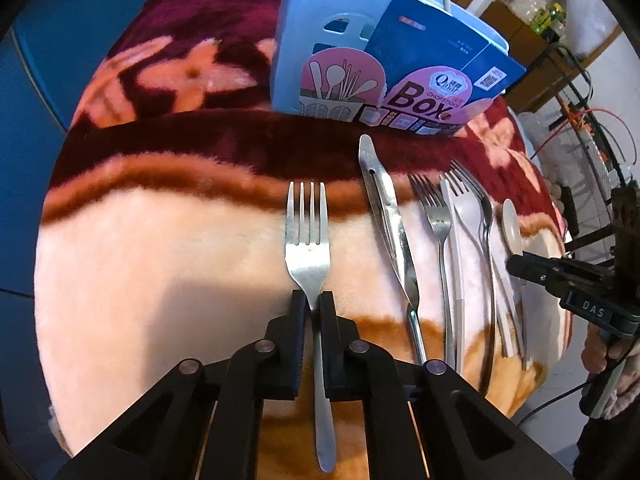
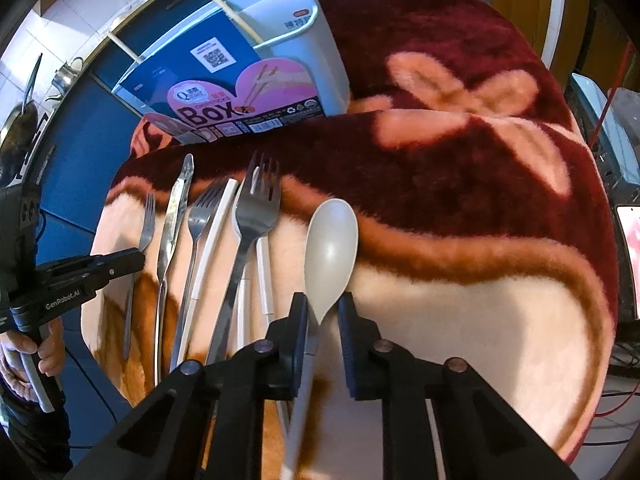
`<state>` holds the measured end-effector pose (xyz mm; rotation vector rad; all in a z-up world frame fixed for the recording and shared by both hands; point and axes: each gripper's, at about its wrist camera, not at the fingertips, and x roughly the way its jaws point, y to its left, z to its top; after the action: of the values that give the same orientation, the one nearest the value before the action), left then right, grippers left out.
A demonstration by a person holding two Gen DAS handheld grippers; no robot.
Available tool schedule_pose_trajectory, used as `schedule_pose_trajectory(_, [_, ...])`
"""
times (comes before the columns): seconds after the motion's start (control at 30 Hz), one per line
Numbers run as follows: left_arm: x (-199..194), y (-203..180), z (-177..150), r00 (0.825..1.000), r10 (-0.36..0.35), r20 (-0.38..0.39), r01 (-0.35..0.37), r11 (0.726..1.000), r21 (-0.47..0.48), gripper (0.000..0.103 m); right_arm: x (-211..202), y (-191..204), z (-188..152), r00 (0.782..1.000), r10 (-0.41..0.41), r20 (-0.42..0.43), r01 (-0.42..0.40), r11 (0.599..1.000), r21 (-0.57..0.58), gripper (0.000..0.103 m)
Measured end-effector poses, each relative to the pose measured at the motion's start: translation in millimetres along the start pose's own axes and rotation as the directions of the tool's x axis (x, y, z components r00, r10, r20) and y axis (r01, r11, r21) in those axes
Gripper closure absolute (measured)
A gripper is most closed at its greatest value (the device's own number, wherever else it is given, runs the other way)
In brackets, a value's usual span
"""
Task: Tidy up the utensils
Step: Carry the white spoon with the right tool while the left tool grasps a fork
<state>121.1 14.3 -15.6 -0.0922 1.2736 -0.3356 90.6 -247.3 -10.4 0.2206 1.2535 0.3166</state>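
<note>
My left gripper (image 1: 313,300) is shut on the neck of a steel fork (image 1: 307,248) lying on the blanket, tines pointing away. It also shows in the right wrist view (image 2: 146,224). My right gripper (image 2: 323,304) straddles the neck of a beige plastic spoon (image 2: 330,248); its jaws stand a little apart and the spoon lies between them. Between the two lie steel tongs (image 1: 386,216), two more steel forks (image 1: 434,212), a white plastic fork (image 1: 456,216) and white chopsticks (image 2: 216,232). A light blue chopsticks box (image 1: 320,40) stands behind them.
The pink and maroon floral blanket (image 1: 160,240) covers a small round table. Cables and a rack (image 1: 592,128) stand off its right side. A phone screen (image 2: 630,260) sits at the right edge. Blue cabinets (image 2: 80,152) lie beyond the left edge.
</note>
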Motion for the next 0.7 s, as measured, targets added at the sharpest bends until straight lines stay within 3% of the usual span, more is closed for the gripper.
schedule_pose_trajectory(0.13, [-6.7, 1.1, -8.9, 0.997, -0.037, 0.061, 0.038, 0.999, -0.004, 0.097, -4.0, -3.6, -4.6, 0.999, 0.024, 0.037, -0.025, 0.999, 0.019, 0.088])
schedule_pose_trajectory(0.23, [-15.7, -1.5, -18.2, 0.99, -0.058, 0.13, 0.057, 0.998, 0.012, 0.097, -10.9, -5.9, -11.6, 0.994, 0.063, 0.084, -0.066, 0.997, 0.028, 0.095])
schedule_pose_trajectory(0.43, [-33.1, -3.2, -35.4, 0.958, -0.104, 0.266, 0.1, 0.995, 0.027, 0.098, -24.7, 1.4, -28.0, 0.975, 0.097, 0.198, -0.099, 0.995, -0.002, 0.096])
schedule_pose_trajectory(0.53, [-40.8, -4.3, -41.1, 0.936, -0.114, 0.332, 0.112, 0.993, 0.025, 0.098, -35.0, 6.7, -34.8, 0.954, 0.112, 0.277, -0.108, 0.994, -0.029, 0.096])
schedule_pose_trajectory(0.7, [-55.1, -6.2, -46.3, 0.888, -0.121, 0.444, 0.122, 0.992, 0.025, 0.098, -53.9, 15.8, -41.7, 0.899, 0.124, 0.419, -0.102, 0.992, -0.073, 0.096])
